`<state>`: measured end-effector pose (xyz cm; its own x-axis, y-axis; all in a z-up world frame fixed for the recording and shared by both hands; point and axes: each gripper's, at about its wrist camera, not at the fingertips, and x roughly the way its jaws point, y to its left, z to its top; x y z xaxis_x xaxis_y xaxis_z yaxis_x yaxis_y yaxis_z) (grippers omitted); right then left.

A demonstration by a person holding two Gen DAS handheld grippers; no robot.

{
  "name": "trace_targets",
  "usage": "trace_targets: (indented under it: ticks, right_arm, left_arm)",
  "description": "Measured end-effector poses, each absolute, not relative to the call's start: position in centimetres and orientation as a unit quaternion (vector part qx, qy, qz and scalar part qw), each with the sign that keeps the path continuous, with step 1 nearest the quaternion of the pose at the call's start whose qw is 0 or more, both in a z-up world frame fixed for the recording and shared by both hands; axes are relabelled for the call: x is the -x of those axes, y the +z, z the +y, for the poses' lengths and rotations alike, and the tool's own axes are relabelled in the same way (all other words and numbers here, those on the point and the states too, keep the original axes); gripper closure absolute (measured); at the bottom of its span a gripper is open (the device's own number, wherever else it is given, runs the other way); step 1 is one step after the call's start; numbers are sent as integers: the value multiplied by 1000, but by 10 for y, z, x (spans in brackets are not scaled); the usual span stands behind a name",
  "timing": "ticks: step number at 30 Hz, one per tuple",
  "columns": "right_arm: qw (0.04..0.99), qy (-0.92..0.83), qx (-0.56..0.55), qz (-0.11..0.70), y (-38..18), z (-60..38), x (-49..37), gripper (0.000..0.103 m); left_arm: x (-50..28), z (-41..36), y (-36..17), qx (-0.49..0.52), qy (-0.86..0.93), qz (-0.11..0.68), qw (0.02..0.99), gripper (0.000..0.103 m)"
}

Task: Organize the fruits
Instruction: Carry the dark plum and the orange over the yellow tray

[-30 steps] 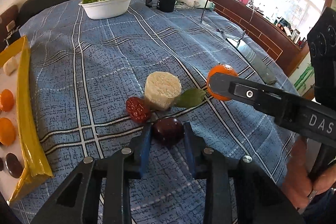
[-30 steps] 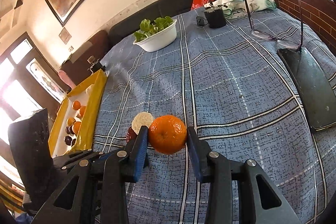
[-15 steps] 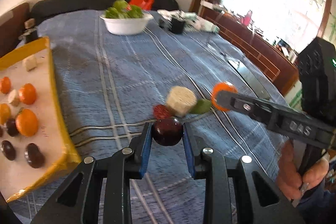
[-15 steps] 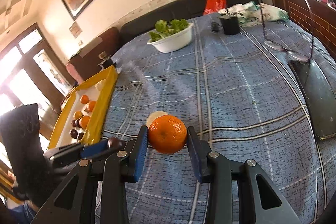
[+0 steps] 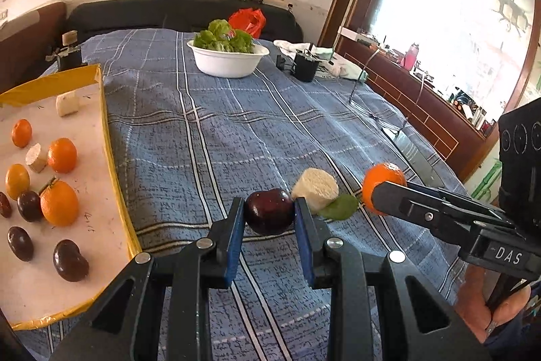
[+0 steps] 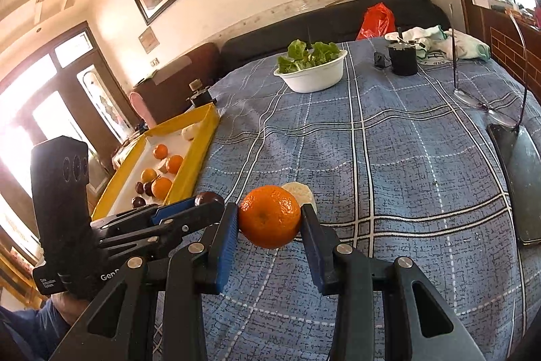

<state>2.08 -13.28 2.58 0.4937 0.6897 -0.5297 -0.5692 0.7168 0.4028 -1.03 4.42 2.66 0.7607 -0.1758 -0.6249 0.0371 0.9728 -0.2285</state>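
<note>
Surface: blue checked table [image 5: 209,137], yellow tray [image 5: 111,164] left of fingers.
Left gripper [image 5: 269,219]: clamped on plum [image 5: 268,215]; smooth, soft, likely bruisable.
Right gripper [image 6: 269,222]: clamped on orange [image 6: 269,216] at widest part; firm, grippy.

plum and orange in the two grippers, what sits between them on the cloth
In the left wrist view, a pale round sponge-like chunk and a green leaf lie on the cloth between the plum and the orange.
</note>
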Motion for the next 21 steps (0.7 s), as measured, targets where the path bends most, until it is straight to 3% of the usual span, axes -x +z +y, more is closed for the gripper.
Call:
trace_targets:
  ticks: [21]
  right_arm:
    - [854, 360, -94, 363, 17, -132, -30, 63]
  left_arm:
    - [10, 49, 24, 108, -56, 345, 931, 75]
